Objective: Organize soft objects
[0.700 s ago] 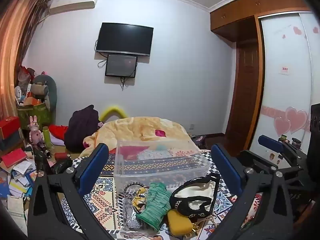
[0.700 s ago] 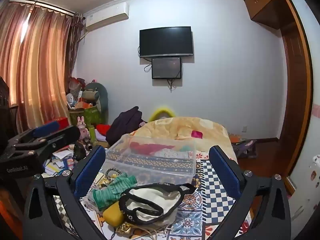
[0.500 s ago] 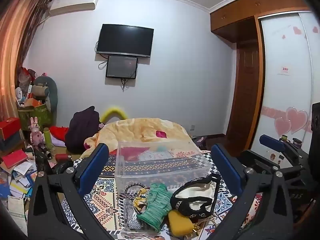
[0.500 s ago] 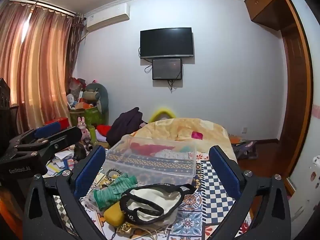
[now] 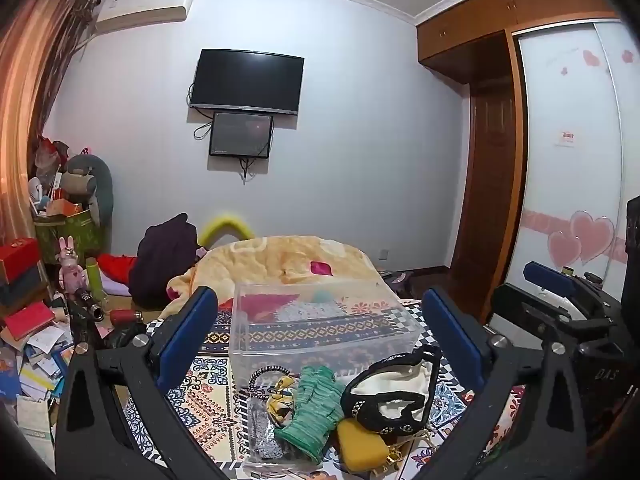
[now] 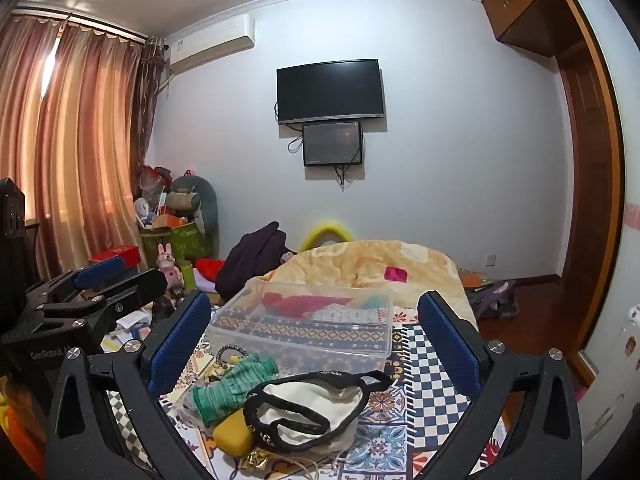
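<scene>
Left wrist view shows the wardrobe door with pink hearts [image 5: 580,236] at right edge and the right gripper [image 5: 552,280] mid right; right wrist view instead shows the curtains [image 6: 68,152] at upper left and the left gripper [image 6: 100,276] mid left. Both grippers' jaws wide, holding nothing, hovering above the pile. Soft things sit bottom centre on the patterned cloth [image 5: 208,392]: green knit glove [image 5: 314,410], long axis running bottom to top of frame, cuff nearest camera; black-trimmed white pouch [image 5: 394,394] touching it on the right; yellow sponge [image 5: 360,446] below them. Clear plastic bin [image 5: 320,328] just behind pile, long axis left-right, red and patterned fabric inside. Yellow blanket [image 5: 280,258] beyond bin. Clutter of books and toys lower left.
</scene>
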Motion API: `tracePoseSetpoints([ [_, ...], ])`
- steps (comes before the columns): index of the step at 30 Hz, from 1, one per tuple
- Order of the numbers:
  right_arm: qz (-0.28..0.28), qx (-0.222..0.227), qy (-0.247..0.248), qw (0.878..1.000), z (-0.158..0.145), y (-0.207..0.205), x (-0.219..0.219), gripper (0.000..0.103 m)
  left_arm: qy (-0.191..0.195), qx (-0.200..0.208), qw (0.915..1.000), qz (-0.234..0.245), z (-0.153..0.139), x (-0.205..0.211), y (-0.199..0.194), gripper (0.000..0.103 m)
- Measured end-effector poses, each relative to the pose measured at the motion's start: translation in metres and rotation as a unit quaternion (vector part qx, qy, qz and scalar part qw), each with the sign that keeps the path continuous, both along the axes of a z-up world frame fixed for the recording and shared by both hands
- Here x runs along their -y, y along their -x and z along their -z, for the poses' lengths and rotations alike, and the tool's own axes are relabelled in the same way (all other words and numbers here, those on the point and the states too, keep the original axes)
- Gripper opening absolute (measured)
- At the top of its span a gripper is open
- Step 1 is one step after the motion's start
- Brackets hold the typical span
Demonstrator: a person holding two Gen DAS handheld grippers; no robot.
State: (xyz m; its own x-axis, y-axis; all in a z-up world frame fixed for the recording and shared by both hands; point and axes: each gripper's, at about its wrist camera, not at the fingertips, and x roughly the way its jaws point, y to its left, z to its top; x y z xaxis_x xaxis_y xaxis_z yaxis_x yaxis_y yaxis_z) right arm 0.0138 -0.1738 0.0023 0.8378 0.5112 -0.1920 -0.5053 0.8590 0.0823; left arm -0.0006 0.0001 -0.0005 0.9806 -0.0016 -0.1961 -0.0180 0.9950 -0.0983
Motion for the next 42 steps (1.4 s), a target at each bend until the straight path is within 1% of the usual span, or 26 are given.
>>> tracePoseSetpoints([
  [11,0.001,0.001,-0.004,1.0,-0.0041,0.0022,0.0008,0.103,-0.003,0.002,1.0,0.003,-0.0008,0.0027,0.0027,0.103],
  [42,-0.001,0.006,-0.015,1.0,-0.0018,0.0042,0.001,0.103,-0.008,0.001,0.9999,0.009,-0.002,0.0049,0.0034,0.103],
])
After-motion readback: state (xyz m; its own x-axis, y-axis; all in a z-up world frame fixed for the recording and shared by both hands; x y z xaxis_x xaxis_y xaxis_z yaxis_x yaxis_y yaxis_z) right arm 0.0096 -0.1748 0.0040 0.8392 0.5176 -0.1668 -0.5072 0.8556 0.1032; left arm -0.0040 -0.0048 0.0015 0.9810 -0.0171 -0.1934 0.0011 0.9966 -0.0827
